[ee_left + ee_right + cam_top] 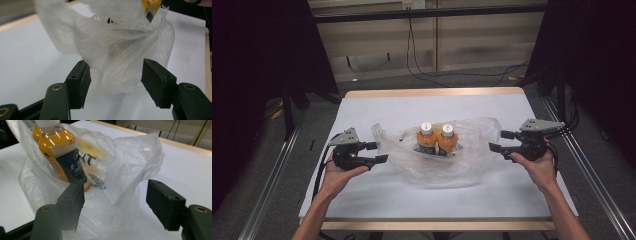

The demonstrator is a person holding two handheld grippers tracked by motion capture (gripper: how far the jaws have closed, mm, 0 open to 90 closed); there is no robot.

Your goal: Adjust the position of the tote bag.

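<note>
Looking down from the high view, my left gripper (381,152) and right gripper (498,141) flank the plastic bag (472,160) mid-frame, two bottles (436,138) inside. Left gripper view: jaws wide, bag between, unpressed. Right gripper view: jaws wide, bag loose.

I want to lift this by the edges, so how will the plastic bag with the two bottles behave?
The plastic bag looks thin and crumpled, so probably floppy and slippery. The two orange bottles stand upright inside; likely they would weigh it down, sag together or tip.
</note>
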